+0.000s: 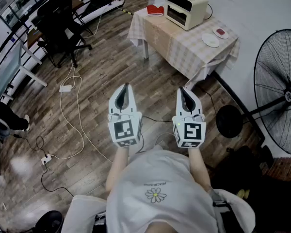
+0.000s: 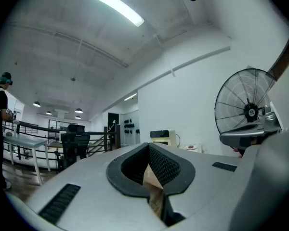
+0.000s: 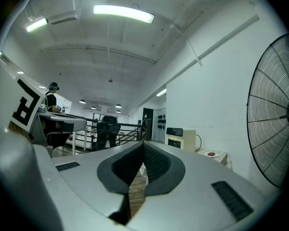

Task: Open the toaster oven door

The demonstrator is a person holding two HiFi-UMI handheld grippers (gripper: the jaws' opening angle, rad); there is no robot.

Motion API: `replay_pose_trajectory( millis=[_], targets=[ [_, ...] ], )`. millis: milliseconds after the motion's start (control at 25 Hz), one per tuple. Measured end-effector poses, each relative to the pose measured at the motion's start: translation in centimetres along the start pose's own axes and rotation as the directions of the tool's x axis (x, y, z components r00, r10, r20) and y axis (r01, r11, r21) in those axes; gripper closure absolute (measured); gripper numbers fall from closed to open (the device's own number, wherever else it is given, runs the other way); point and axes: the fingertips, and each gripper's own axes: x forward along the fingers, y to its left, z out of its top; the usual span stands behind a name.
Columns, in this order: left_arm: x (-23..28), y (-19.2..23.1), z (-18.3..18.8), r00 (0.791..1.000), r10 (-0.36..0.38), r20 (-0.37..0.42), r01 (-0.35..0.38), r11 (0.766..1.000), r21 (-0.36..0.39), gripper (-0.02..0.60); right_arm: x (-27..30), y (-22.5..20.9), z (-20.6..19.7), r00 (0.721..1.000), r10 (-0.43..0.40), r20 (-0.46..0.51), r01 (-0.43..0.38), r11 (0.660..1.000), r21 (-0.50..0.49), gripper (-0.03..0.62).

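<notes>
A cream toaster oven (image 1: pixel 185 8) with a dark glass door stands on a small table with a checked cloth (image 1: pixel 184 45) far ahead; its door is closed. It shows small in the left gripper view (image 2: pixel 162 137) and in the right gripper view (image 3: pixel 180 138). My left gripper (image 1: pixel 124 87) and right gripper (image 1: pixel 183 90) are held side by side over the wooden floor, well short of the table. Both are shut with nothing between their jaws.
A white plate (image 1: pixel 210 40) and a small dish with something red (image 1: pixel 220 32) lie on the cloth beside the oven, a red item (image 1: pixel 155 10) at its left. A large standing fan (image 1: pixel 276 91) is at the right. Cables (image 1: pixel 70 110) trail across the floor; office chairs (image 1: pixel 58 30) stand at the left.
</notes>
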Motion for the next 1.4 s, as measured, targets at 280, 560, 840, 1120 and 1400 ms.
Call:
replay_pose_trajectory(
  millis=[280,560,840,1120,1400],
  targets=[
    [0.0,-0.3,0.1,1.000,0.007,-0.003,-0.007,1.000,0.007,0.565,-0.1,-0.1,-0.2,1.000,0.022,-0.007,-0.022,1.000,0.006,0.592],
    [0.2,-0.7,-0.8,1.000,0.014,-0.026,-0.013,1.000,0.009,0.565,0.0,-0.7,-1.0,1.000,0.028,-0.009,-0.028,0.999,0.037,0.592],
    [0.7,-0.7,-1.9,0.998,0.026,-0.052,-0.026,1.000,0.005,0.565,0.3,-0.8,-2.3,0.998,0.054,-0.033,-0.052,0.997,0.059,0.592],
    [4.2,-0.9,-1.3,1.000,0.003,-0.013,-0.003,1.000,0.016,0.565,2.4,-1.9,-2.6,0.998,0.058,-0.019,-0.057,0.997,0.044,0.592],
    [8.9,0.5,-1.1,1.000,-0.007,0.009,0.007,1.000,0.000,0.565,6.7,-2.3,-2.4,0.998,0.059,-0.015,-0.059,0.998,0.009,0.592]
  ],
)
